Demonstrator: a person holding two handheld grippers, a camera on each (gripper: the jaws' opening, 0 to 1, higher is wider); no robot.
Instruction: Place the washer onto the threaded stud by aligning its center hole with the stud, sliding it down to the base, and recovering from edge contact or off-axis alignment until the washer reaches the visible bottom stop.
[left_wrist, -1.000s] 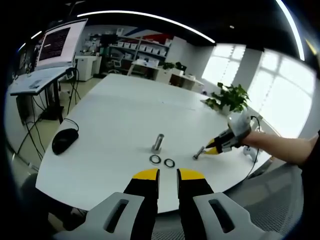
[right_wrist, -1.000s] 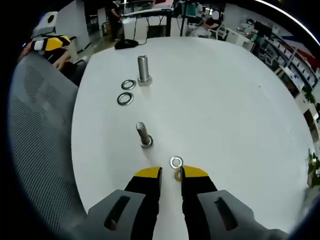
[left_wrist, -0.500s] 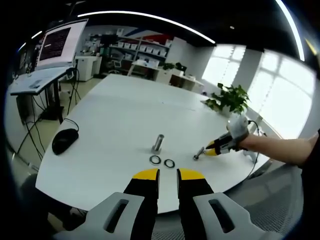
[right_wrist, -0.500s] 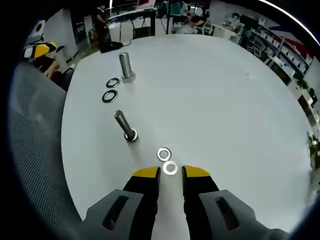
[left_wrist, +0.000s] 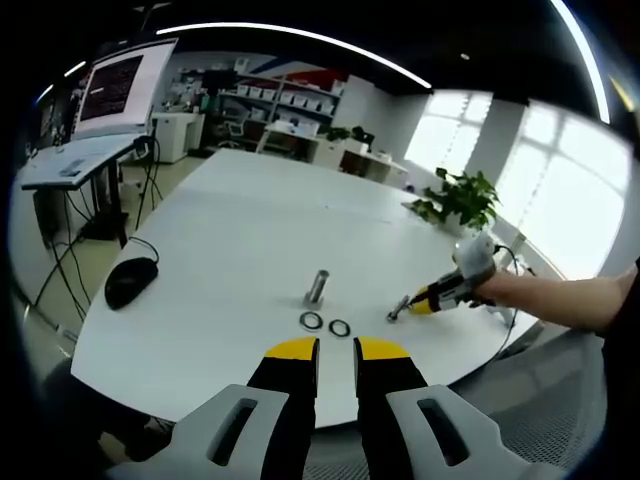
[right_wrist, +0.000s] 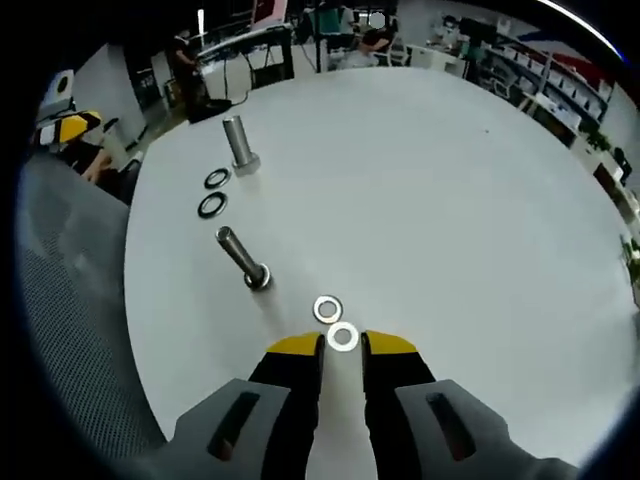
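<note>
Here, in the left gripper view, the left gripper (left_wrist: 335, 352) hangs above the near edge of a white table (left_wrist: 250, 230), its yellow-tipped jaws slightly parted with nothing between them. Farther out on the table a stud (left_wrist: 317, 286) stands upright on its base, and two dark rings (left_wrist: 324, 323) lie flat just in front of it, side by side and close together. To the right, the right gripper (left_wrist: 424, 299) reaches in from a person's arm (left_wrist: 560, 297), its tip low over the table just beside a second, smaller stud (left_wrist: 396, 309). A black mouse (left_wrist: 130, 281) rests near the left edge of the table, and a potted plant (left_wrist: 459, 196) stands at the far right. In the right gripper view, the right gripper (right_wrist: 342, 346) sits low over the table (right_wrist: 450, 200), and a washer (right_wrist: 342, 337) lies between its yellow tips; whether the jaws are pinching it or merely flanking it cannot be told. A second washer (right_wrist: 327, 309) lies flat just beyond it, touching or nearly so. The near stud (right_wrist: 243, 259) stands to the left, tilted in this view, well clear of both washers. Farther off are the two dark rings (right_wrist: 213, 193) and the far stud (right_wrist: 238, 145).
</note>
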